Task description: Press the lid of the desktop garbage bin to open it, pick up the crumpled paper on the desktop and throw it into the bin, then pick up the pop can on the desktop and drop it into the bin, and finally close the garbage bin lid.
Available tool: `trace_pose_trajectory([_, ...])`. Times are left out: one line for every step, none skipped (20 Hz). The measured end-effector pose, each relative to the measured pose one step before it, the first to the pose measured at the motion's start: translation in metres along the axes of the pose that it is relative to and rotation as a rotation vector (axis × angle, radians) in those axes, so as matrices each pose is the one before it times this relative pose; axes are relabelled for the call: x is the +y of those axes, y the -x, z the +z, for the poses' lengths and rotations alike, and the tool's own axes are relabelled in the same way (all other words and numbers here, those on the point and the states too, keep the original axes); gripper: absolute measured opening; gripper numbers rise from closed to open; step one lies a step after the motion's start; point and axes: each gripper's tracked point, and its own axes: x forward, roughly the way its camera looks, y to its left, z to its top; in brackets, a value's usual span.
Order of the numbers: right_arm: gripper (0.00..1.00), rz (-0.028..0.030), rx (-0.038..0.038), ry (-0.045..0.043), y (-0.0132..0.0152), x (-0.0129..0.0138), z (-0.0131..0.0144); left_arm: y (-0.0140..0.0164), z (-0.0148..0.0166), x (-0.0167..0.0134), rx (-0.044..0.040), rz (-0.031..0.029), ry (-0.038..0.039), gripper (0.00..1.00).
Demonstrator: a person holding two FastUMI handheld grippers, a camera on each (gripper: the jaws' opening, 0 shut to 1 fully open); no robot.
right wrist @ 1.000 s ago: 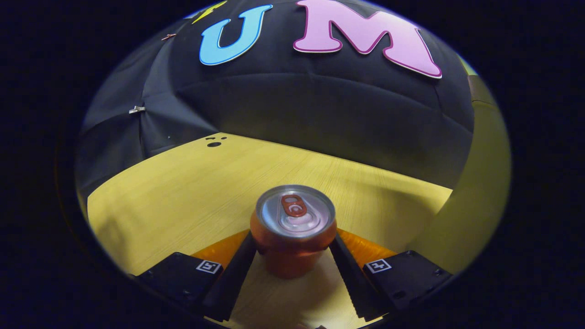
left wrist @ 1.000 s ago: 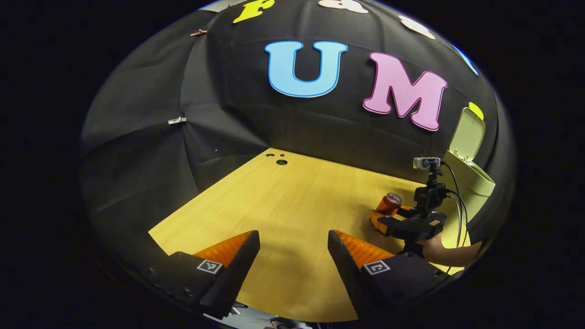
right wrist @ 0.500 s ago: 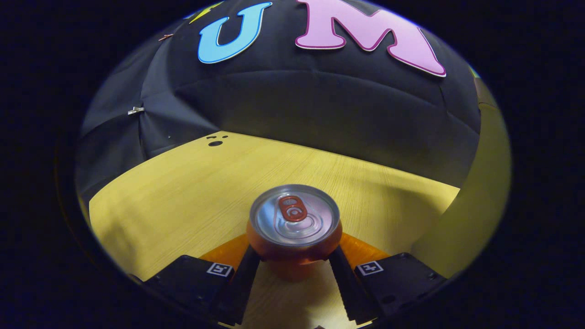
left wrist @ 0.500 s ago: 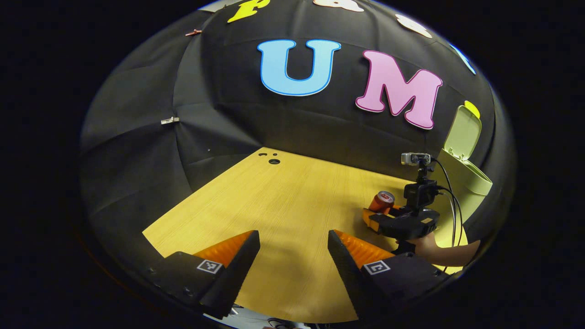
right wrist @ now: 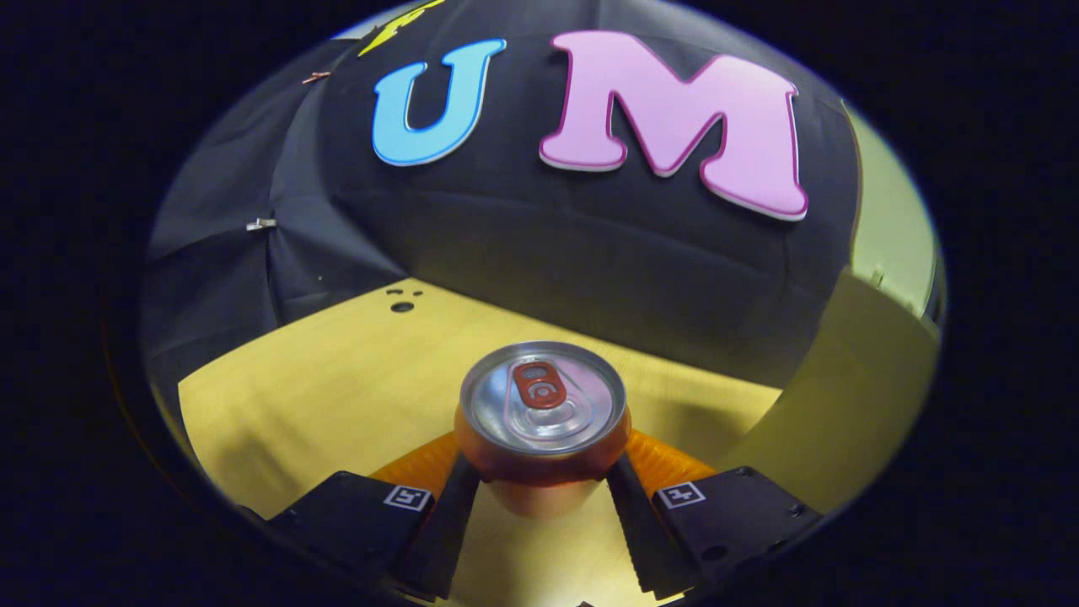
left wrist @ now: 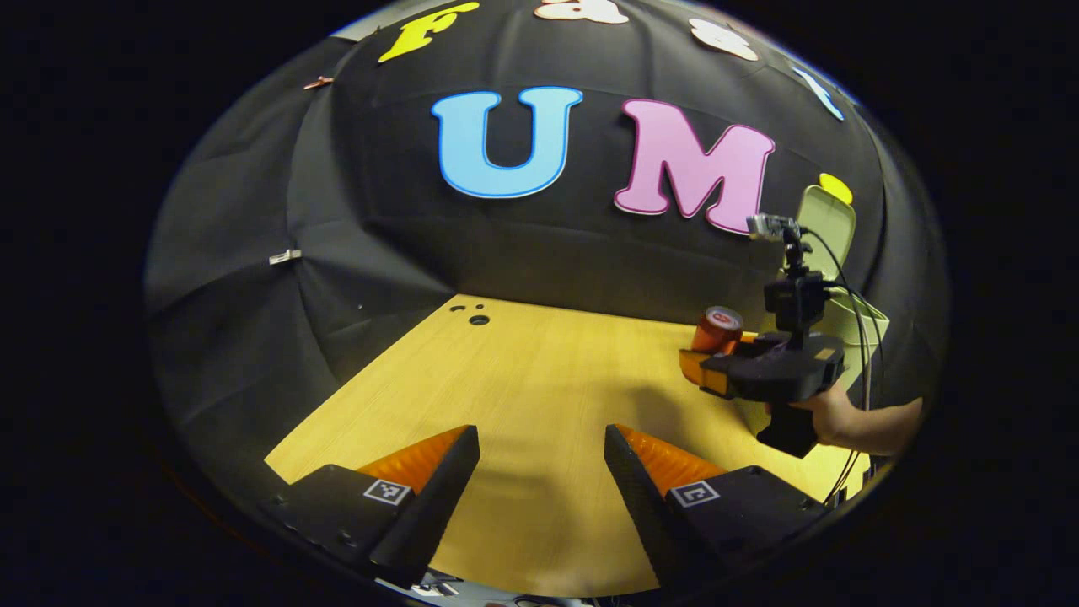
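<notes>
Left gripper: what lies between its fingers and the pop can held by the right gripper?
Bare desktop in the left gripper view: nothing lies between the left gripper and the pop can, which the right gripper clamps.

Dim booth, soft overhead light; strong fisheye bending; blurred edges
</notes>
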Motion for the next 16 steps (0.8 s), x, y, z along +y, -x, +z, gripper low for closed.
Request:
trace_pose_trajectory([0.81,-0.00335,-0.01618,-0.00012,0.00936,-0.00480,0.01567,-0.00054,0.00259,-0.00530,-0.00507,-0.01903,0.00222,0.96])
trace_pose_trajectory([0.81,-0.00387,-0.01383,-0.00344,0.00857,-0.00457,0.01502,-0.00118,0.00073,-0.00562,-0.00741,-0.01864,0.00133,0.96])
trace_pose_trajectory([0.81,-0.00798,-0.01177,0.00093,0.00835,-0.00654,0.01314,-0.00131,0.00170,-0.00475,-0.00440,-0.01660,-0.00049,0.96])
trace_pose_trajectory([0.81,-0.01475,-0.01775,0.00089,0.00721,-0.00885,0.01366,-0.00189,-0.00141,-0.00454,0.00152,-0.01692,-0.00111,0.96])
trace_pose_trajectory([0.81,-0.01500,-0.01989,-0.00383,0.00637,-0.00931,0.01461,-0.00236,0.00033,-0.00386,-0.00211,-0.01346,-0.00233,0.95])
trace_pose_trajectory([0.81,-0.01210,-0.01493,-0.00669,0.00562,-0.00905,0.01278,-0.00092,0.00016,-0.00330,-0.00319,-0.01475,-0.00170,0.96])
trace_pose_trajectory([0.81,-0.01235,-0.00914,-0.00276,0.00538,-0.00883,0.01022,-0.00103,0.00110,-0.00374,-0.00300,-0.01504,-0.00127,0.96])
trace_pose_trajectory([0.81,-0.01499,-0.00947,-0.00037,0.00527,-0.01049,0.01046,-0.00058,0.00077,-0.00307,-0.00470,-0.01321,-0.00137,0.96])
trace_pose_trajectory([0.81,-0.01556,-0.01388,-0.00186,0.00554,-0.01038,0.01118,-0.00069,0.00164,-0.00236,-0.00411,-0.01251,-0.00185,0.96])
trace_pose_trajectory([0.81,-0.01812,-0.01325,-0.00586,0.00384,-0.01120,0.00967,-0.00049,0.00011,-0.00128,-0.00414,-0.00956,-0.00125,0.96])
trace_pose_trajectory([0.81,-0.01726,-0.01225,-0.00278,0.00294,-0.01126,0.00721,-0.00107,0.00124,-0.00098,-0.00509,-0.00742,-0.00071,0.96])
trace_pose_trajectory([0.81,-0.02923,-0.00710,0.00157,0.00244,-0.01482,0.00575,-0.00096,-0.00038,-0.00031,-0.00246,-0.00619,0.00259,0.96])
trace_pose_trajectory([0.81,-0.03137,-0.00437,-0.00529,0.00340,-0.01533,0.00387,-0.00109,0.00047,-0.00123,0.00375,-0.00670,0.00746,0.96])
trace_pose_trajectory([0.81,-0.02633,-0.00947,-0.01191,0.00247,-0.01382,0.00613,0.00012,-0.00008,-0.00250,-0.00162,-0.01032,0.00765,0.96])
trace_pose_trajectory([0.81,-0.02669,-0.01096,-0.01074,0.00300,-0.01418,0.00579,-0.00148,0.00283,-0.00157,-0.00544,-0.00726,0.00218,0.96])
trace_pose_trajectory([0.81,-0.03016,-0.00527,-0.00222,0.00234,-0.01586,0.00269,-0.00186,0.00151,-0.00065,-0.00378,-0.00470,-0.00165,0.96])
